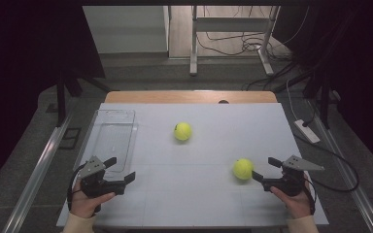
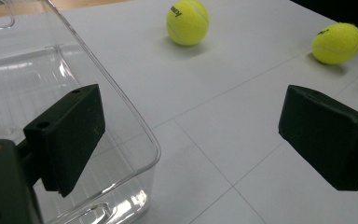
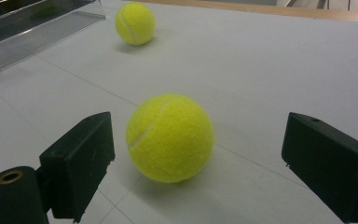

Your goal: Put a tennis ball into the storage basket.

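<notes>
Two yellow tennis balls lie on the white table. One ball rests near the table's middle. The other ball sits toward the front right, just ahead of my right gripper, whose jaws stand open on either side of it without touching. My left gripper is open at the front left, one jaw over the near corner of a clear plastic bin, nothing between its jaws.
The clear bin lies along the table's left side. A wooden strip borders the far edge. Beyond the table are a metal stand's legs and cables on the floor. A white power strip lies on the floor at the right.
</notes>
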`<state>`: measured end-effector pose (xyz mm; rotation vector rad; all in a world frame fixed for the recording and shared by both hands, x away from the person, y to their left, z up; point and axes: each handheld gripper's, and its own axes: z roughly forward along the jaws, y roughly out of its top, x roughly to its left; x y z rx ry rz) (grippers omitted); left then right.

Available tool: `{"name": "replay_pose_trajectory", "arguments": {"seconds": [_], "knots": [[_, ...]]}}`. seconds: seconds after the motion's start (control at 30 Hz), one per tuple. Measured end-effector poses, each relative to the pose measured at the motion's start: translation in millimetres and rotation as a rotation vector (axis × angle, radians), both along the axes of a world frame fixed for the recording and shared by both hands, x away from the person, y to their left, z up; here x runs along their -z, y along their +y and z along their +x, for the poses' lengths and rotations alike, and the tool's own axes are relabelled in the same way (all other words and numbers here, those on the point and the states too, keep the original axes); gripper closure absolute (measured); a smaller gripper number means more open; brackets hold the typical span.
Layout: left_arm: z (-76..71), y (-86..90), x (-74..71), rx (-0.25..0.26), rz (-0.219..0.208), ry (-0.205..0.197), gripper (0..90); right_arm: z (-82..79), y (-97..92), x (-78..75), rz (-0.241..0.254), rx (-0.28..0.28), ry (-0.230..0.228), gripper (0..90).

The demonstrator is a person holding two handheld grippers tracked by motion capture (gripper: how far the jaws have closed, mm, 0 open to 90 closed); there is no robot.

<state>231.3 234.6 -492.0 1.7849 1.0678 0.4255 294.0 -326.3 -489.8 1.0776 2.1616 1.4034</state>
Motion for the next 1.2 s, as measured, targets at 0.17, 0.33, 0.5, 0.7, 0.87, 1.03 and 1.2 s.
{"name": "replay_pose_trajectory", "arguments": {"seconds": [0.17,0.33,0.5,0.7,0.87,1.03,1.2], "knots": [[1.1,0.2,2.3,-0.002,0.0,0.008,8.1,0.0,-0.7,0.6,0.0,-0.002,0.002,9.8],[1.3,-0.1,3.2,0.0,0.006,0.006,8.1,-0.8,-1.5,0.2,0.0,0.004,0.005,10.0],[1.7,2.6,-3.6,-0.008,-0.003,-0.017,8.2,-4.2,-2.7,2.1,0.003,0.007,0.009,10.2],[4.8,3.6,-6.4,-0.004,-0.007,-0.021,8.3,-8.6,-6.3,1.2,0.015,0.019,0.005,10.4],[3.4,4.2,-6.7,-0.007,-0.009,-0.02,8.3,-9.1,-5.9,1.4,0.028,0.018,0.011,10.5],[-0.7,3.0,-9.1,-0.005,-0.01,-0.03,8.3,-8.8,-4.9,-1.1,0.027,0.016,0.0,10.7],[-3.3,2.8,-8.7,-0.007,-0.013,-0.026,8.3,-7.3,-3.8,-1.0,0.022,0.009,0.001,10.9]]}}
